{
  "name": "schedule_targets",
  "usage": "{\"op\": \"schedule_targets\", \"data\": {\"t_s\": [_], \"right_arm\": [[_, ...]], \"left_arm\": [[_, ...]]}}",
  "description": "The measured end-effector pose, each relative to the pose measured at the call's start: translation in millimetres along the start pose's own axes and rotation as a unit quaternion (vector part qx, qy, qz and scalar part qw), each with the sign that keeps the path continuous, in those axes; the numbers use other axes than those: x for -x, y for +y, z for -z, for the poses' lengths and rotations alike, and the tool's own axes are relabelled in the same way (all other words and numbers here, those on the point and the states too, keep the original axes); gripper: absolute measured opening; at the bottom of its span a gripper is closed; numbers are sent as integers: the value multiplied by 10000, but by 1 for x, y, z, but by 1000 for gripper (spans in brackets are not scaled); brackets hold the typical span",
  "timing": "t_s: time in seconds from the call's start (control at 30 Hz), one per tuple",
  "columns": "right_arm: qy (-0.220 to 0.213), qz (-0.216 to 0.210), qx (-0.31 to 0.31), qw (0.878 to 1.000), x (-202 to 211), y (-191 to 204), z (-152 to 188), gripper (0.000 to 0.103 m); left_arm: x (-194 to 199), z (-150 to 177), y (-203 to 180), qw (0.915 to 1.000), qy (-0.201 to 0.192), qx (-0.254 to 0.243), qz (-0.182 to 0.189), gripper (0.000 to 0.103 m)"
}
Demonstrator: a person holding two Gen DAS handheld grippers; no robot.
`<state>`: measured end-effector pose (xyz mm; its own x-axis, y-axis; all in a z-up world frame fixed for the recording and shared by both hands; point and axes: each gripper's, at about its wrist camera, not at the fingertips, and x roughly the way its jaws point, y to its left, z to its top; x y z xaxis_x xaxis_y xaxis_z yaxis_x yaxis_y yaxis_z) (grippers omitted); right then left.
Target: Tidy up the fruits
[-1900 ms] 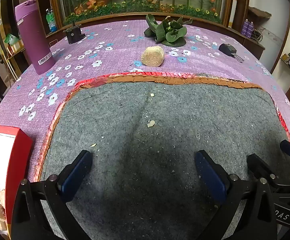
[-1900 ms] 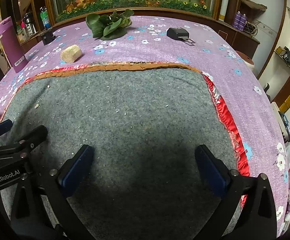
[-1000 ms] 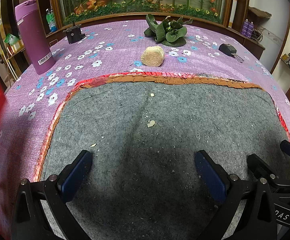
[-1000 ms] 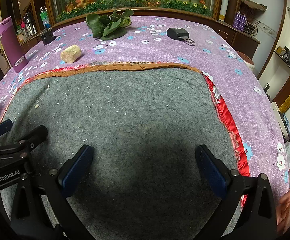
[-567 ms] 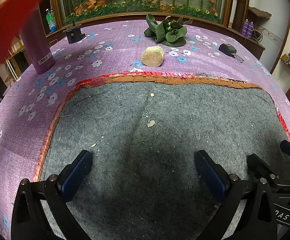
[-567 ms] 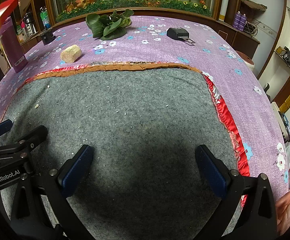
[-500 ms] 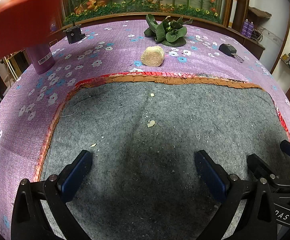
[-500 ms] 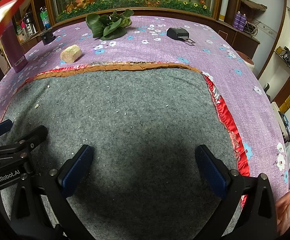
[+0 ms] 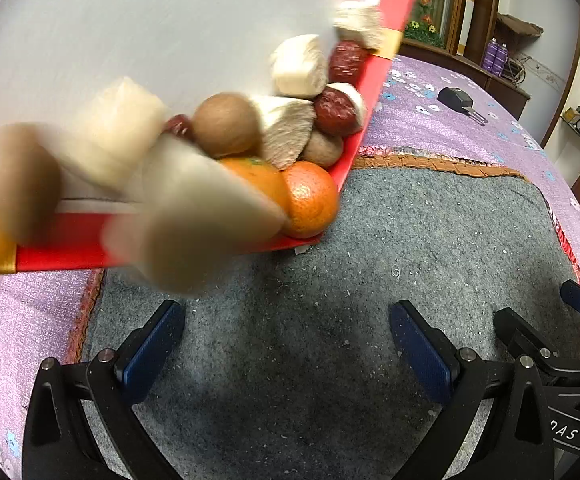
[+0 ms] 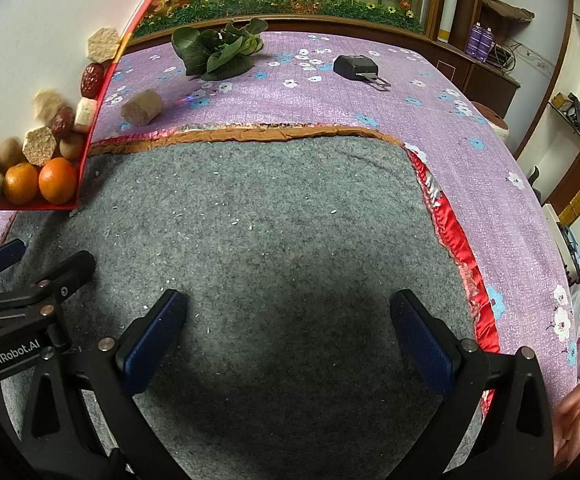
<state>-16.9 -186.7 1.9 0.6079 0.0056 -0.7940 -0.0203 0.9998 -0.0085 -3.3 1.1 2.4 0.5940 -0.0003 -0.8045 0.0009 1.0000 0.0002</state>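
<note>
Red box (image 10: 84, 152) tilts, spilling round oranges (image 10: 57, 180).

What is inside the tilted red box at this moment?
Inside the red box: two oranges at its low corner, red dates, brown round fruits and pale hexagonal blocks. Anything beneath the pile is hidden; nearer pieces are blurred.

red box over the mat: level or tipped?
Tipped. The red box is steeply tilted, with oranges and the other pieces piled in its low corner above the grey mat.
</note>
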Motion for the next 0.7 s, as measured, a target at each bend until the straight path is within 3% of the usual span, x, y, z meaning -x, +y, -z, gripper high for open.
{"op": "schedule_targets", "data": {"t_s": [0.7], "right_arm": [[-5, -1, 0, 10000, 0, 0, 0, 103]], "left_arm": [[-3, -3, -1, 10000, -3, 6, 8, 103]]}}
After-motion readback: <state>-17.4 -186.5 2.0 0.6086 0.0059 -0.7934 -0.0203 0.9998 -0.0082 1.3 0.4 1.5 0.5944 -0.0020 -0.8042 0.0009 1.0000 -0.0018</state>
